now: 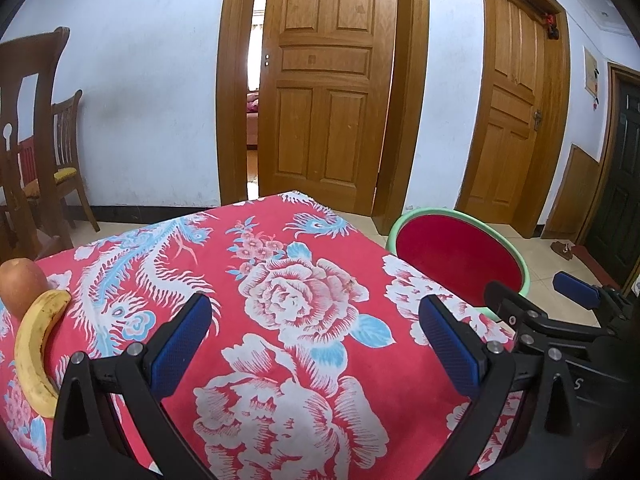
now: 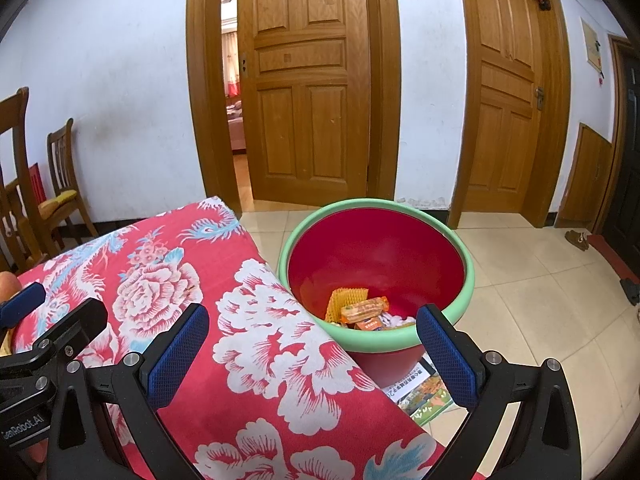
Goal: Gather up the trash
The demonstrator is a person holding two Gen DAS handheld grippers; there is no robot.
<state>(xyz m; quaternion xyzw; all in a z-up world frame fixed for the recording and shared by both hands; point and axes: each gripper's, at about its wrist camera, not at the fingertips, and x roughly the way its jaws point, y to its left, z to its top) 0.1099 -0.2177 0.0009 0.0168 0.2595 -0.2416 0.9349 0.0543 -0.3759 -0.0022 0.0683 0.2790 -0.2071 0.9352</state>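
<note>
Jaws apart over floral tablecloth point(image 1: 304, 320)

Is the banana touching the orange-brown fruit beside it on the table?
Cannot tell. In the left wrist view the banana overlaps the orange-brown fruit with its upper end in front, so no gap shows, but the contact itself is not plainly visible.

Red bin point(image 2: 380, 256) with mint-green rim, upright on floor tiles, tight against table edge. Inside at the bottom: crumpled snack wrappers point(image 2: 366, 310), orange and yellow, some white scraps. Left view shows only its upper rim.
</note>
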